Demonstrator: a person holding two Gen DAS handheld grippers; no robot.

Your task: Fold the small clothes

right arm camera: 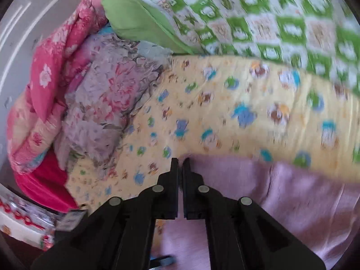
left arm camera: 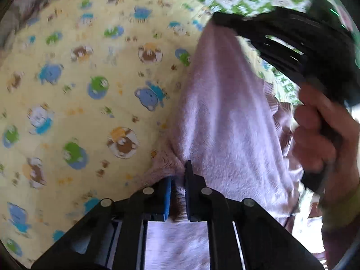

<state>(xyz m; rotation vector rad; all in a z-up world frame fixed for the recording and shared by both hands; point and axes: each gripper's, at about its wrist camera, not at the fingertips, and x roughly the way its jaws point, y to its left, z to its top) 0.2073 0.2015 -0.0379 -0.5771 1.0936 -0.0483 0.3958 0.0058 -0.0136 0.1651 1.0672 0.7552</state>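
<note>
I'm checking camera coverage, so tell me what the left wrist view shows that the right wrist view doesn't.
Only the left wrist view shows the right gripper from outside, pinching the top of the lilac garment, and the hand holding it. Only the right wrist view shows the pink floral quilt, the grey floral blanket and the green pillow. Both show the garment, the yellow cartoon bedsheet, the green checked quilt and their own gripper, the left gripper included, shut on the garment.

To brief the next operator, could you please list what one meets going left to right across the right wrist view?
Pink floral quilt → grey floral blanket → right gripper → lilac fleece garment.
</note>
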